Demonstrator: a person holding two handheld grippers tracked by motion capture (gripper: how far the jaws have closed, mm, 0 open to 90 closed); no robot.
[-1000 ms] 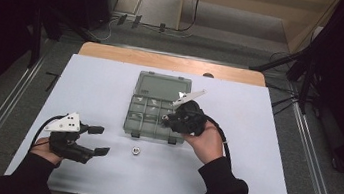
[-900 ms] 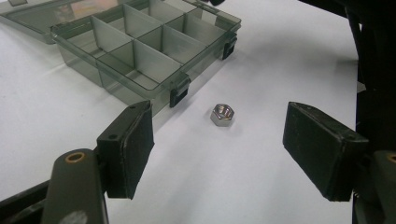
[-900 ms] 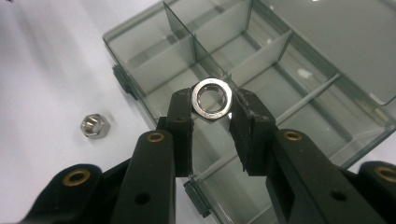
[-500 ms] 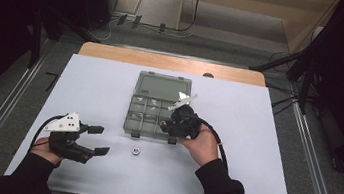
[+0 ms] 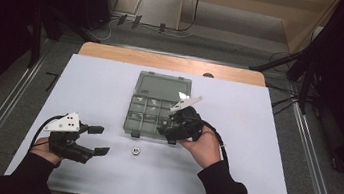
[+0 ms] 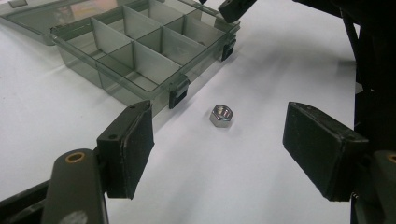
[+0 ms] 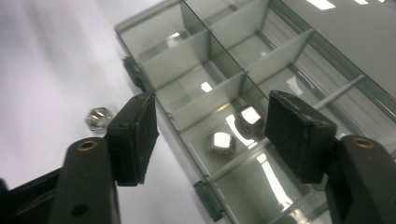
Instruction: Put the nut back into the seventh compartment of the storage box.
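A clear grey compartment box [image 5: 145,104] lies open mid-table. My right gripper [image 5: 165,131] hovers over its near right corner. Its jaws have just been opening and stand open [image 7: 210,116], with nothing between the pads. Under them a steel nut [image 7: 220,142] lies in a front compartment, with a bright glint beside it. Another nut [image 5: 136,150] lies loose on the white table just in front of the box. My left gripper [image 5: 98,140] rests near the table's front left, open [image 6: 219,140], and points at that loose nut [image 6: 222,115] from a short way off.
The box's lid [image 5: 164,86] lies flat behind its compartments. Black latches [image 6: 178,95] stick out on the box's near side. The white table top [image 5: 263,154] has a wooden strip [image 5: 174,63] along its far edge.
The right hand has drifted slightly toward the near edge of the box. The left hand and the loose nut have stayed where they were.
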